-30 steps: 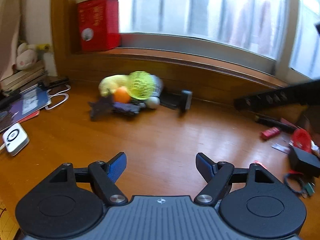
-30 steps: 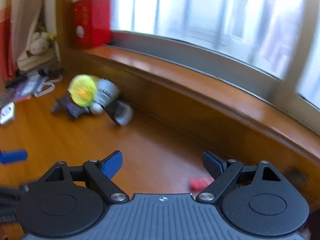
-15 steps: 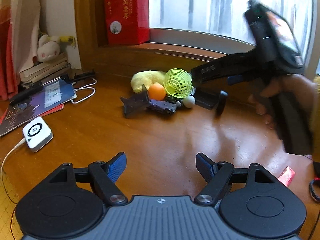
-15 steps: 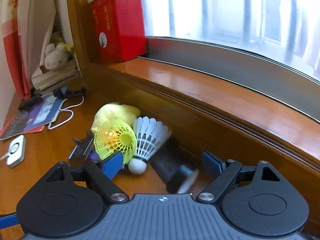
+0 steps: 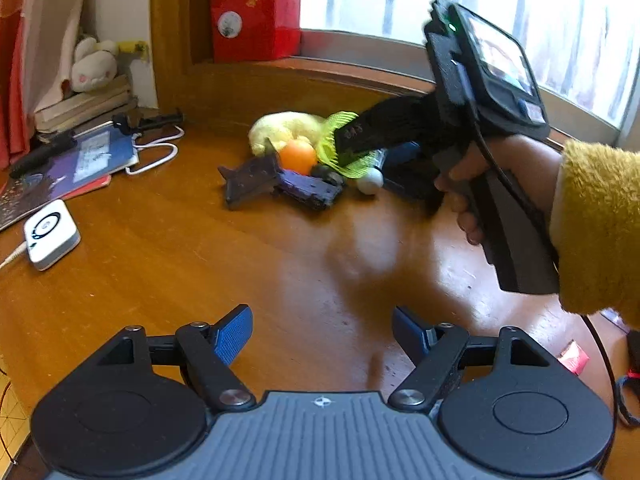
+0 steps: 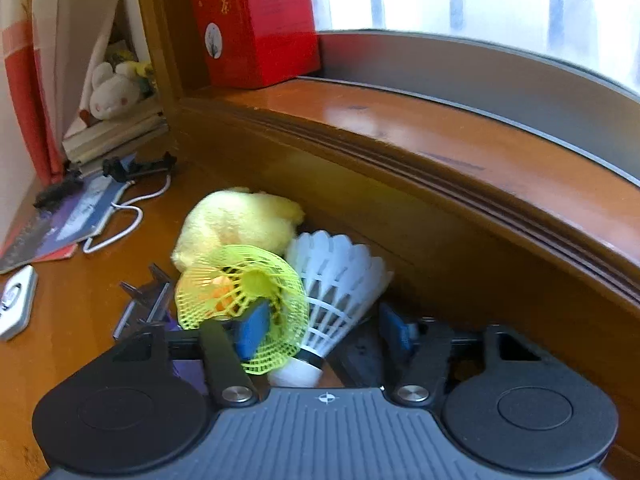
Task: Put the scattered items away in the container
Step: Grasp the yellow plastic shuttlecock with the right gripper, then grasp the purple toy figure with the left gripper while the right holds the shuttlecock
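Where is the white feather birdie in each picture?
Left wrist view: the white feather birdie is mid-picture, right end of the toy pile, mostly hidden behind the right claw; only its white tip shows.
Right wrist view: the birdie is low and central, between the closing claw's fingers, beside the yellow mesh birdie.
Shared landmark: the red box on the windowsill.

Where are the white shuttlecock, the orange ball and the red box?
white shuttlecock (image 6: pixel 340 292): right wrist view, on its feather skirt.
orange ball (image 5: pixel 298 156): left wrist view, on its front face.
red box (image 6: pixel 256 20): right wrist view, on its front panel.
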Demonstrator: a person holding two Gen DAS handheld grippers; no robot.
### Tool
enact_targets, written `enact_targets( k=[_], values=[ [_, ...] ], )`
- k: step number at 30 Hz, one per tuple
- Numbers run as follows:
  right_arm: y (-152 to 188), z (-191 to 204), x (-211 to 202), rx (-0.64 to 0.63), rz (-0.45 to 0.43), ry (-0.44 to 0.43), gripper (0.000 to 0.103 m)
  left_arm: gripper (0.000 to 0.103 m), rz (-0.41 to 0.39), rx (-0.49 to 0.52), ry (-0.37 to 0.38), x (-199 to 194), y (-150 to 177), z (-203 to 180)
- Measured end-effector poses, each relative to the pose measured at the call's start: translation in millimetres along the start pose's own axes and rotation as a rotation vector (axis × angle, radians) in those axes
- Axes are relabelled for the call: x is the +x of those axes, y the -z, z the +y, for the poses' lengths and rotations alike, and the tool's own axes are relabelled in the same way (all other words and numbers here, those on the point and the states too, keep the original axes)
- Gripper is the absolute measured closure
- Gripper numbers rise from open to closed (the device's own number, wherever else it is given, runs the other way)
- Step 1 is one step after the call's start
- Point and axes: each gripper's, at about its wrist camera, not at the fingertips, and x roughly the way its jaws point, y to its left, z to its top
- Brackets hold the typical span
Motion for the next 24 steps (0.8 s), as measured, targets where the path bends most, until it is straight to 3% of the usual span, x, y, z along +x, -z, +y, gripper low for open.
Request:
enact_targets(
  k=[5,9,14,24],
  values=[
    [-0.2,6.3,-12.3,-0.022,0.012,-0.012,0.071,0.024,-0.028,0.047,-0.008,-2.7,-6.2,-4.2],
    [3.0,12.2,-32.2,-0.063,0.020,-0.044,0.096,0.024,-0.035,0.009,-0.009,-1.9,-9.2,1.8],
    [17.7,16.0,-54.2,-0.096,0.066,-0.041,0.098,0.024,-0.046,-0.014,-0.007,-2.7,-13.0,9.1],
    [56.0,22.4,-101.2,0.031,0.134,-0.094,0.098,0.024,-0.096,0.000,-0.006,-16.5,-19.6,23.5]
  ],
)
